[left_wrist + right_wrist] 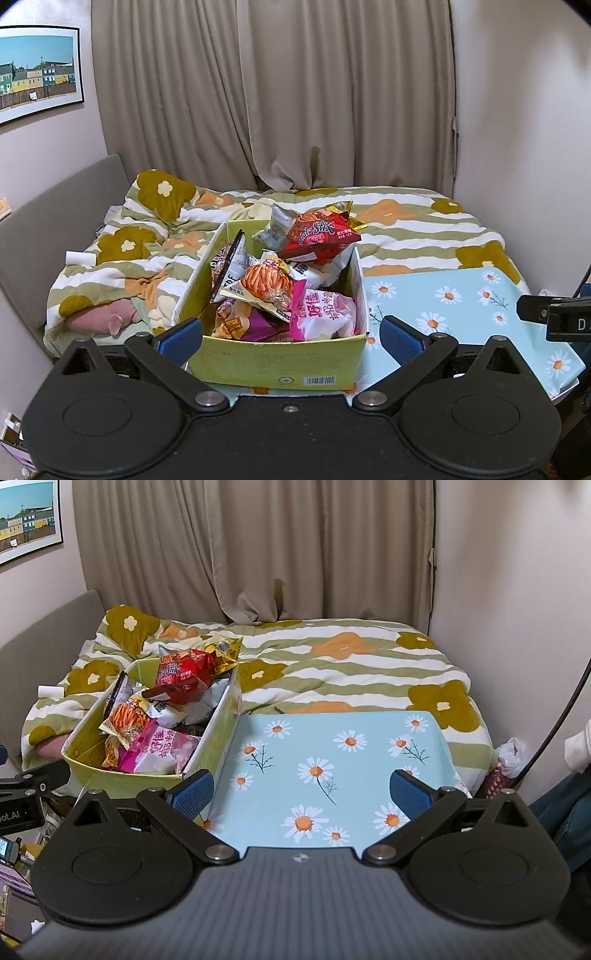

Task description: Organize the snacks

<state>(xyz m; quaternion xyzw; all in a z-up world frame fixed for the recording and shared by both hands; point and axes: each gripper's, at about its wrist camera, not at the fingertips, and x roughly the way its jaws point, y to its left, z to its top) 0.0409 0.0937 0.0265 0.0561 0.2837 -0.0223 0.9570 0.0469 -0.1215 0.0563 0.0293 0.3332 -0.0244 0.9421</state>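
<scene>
both the left claw (291, 338) and right claw (301, 794) gape, released, near the snack box (275, 363).

Snack packets (295, 280) heaped in green box (273, 363)

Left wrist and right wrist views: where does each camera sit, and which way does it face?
Left wrist: on the left gripper, low at the table's near edge, facing the green snack box between its open fingers; the other gripper's body shows at right.
Right wrist: on the right gripper, beside it, facing the bare daisy tablecloth; fingers open, snack box at left.
Shared: snack box, red snack bag, tablecloth, flowered bed, curtain, framed picture.
</scene>
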